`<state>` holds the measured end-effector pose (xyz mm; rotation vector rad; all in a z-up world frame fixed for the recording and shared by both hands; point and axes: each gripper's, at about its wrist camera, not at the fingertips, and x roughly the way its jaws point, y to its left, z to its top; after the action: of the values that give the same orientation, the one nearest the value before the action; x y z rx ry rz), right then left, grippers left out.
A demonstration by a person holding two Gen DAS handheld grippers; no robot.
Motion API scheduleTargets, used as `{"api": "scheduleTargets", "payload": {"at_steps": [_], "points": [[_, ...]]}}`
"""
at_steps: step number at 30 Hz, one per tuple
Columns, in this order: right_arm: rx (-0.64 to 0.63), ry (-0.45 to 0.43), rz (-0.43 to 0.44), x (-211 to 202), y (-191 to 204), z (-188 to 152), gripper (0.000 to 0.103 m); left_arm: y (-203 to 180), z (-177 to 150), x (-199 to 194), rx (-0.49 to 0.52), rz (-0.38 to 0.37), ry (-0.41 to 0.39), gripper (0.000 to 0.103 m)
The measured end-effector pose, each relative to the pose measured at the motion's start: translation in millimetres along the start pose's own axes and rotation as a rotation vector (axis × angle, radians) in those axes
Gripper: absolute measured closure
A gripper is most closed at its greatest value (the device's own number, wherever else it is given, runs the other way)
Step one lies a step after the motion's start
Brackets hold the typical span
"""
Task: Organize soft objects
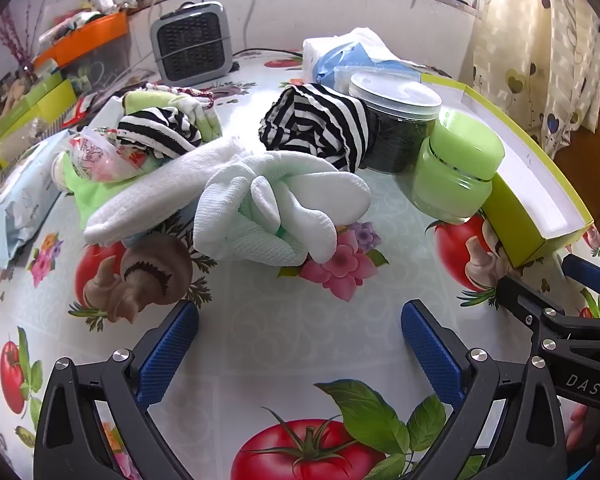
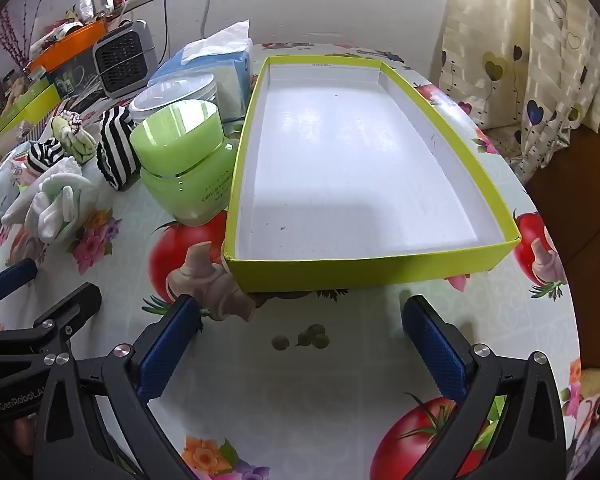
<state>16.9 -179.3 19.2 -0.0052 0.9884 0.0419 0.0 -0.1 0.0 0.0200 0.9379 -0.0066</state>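
Lime box point(image 2: 364, 268) empty (white inside); jars point(image 2: 188, 160) beside.

Green-rimmed box point(image 1: 540, 216) in left wrist view: far end hidden behind green jar point(image 1: 458, 172) and clear-lidded jar point(image 1: 394, 120), near corner at 3 o'clock cut by fisheye rim. Striped cloth point(image 1: 320, 124) partly hid dark jar contents. Blue packet point(image 1: 20, 204) at 9 o'clock ran off frame. Clutter under orange tray point(image 1: 88, 36) at 10 o'clock too small to identify. Green jar label point(image 2: 216, 192) in right wrist view blurred, possibly lettering, unreadable. Green specks point(image 2: 312, 338) on tablecloth point(image 2: 300, 400) at 6 o'clock unidentifiable.
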Motion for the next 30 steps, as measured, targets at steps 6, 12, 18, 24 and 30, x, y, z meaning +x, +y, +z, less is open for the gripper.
{"api": "scheduleTargets", "payload": {"at_steps": [6,12,18,24,30], "points": [[0.003,0.000,-0.001,0.2,0.1,0.2,0.000,0.0,0.0,0.0,-0.001,-0.001,-0.001,0.002],[0.009,0.000,-0.006,-0.9,0.7,2.5,0.000,0.0,0.0,0.0,-0.001,-0.001,-0.001,0.002],[0.012,0.000,-0.011,0.9,-0.1,1.0,0.000,0.1,0.0,0.0,-0.001,-0.001,-0.001,0.002],[0.013,0.000,-0.010,1.0,-0.3,2.0,0.000,-0.4,0.3,0.2,-0.001,0.000,0.000,0.002],[0.011,-0.001,-0.011,-0.1,2.0,-0.6,0.000,-1.0,0.6,0.4,-0.001,0.001,0.001,0.002]]}}
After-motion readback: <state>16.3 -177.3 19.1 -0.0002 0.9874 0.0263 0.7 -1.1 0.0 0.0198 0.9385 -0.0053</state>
